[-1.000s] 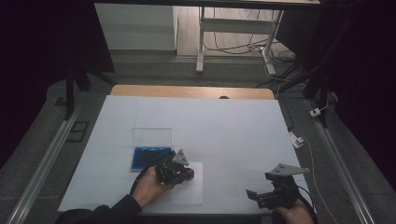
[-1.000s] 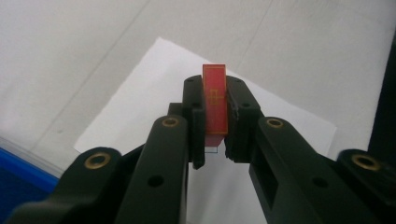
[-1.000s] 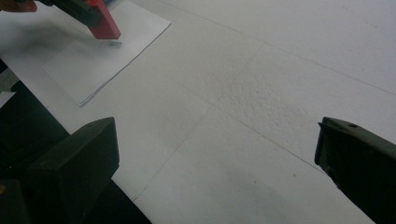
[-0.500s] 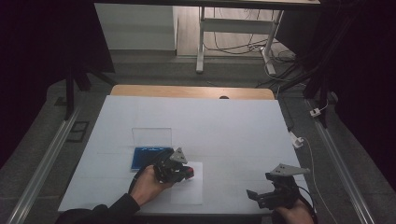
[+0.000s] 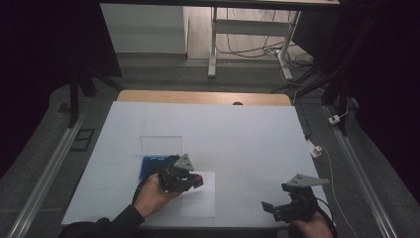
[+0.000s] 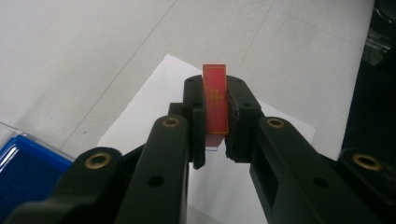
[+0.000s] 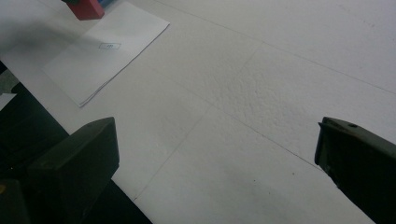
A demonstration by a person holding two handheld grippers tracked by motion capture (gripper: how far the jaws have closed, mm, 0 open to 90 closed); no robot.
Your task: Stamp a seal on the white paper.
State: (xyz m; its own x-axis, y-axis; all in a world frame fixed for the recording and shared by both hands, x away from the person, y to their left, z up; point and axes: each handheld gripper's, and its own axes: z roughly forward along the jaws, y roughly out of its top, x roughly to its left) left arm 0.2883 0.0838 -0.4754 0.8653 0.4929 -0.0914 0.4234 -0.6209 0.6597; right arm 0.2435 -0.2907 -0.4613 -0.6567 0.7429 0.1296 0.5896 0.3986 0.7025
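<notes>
**Now: red stamp gripped above the paper**

Here the white table (image 5: 247, 134) carries a paper sheet (image 5: 200, 201) beside a blue ink pad (image 5: 148, 166). The left gripper (image 6: 215, 109) clamps a red stamp (image 6: 215, 98) just over the sheet. The right gripper (image 7: 215, 154) hangs wide apart, holding nothing, near the table's front edge.

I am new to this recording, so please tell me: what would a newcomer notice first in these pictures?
First, the small red stamp, clamped upright between the jaws of the left gripper, just above a white sheet of paper near the table's front edge. Beside it lies a blue ink pad, and the right gripper waits open at the front right.
</notes>
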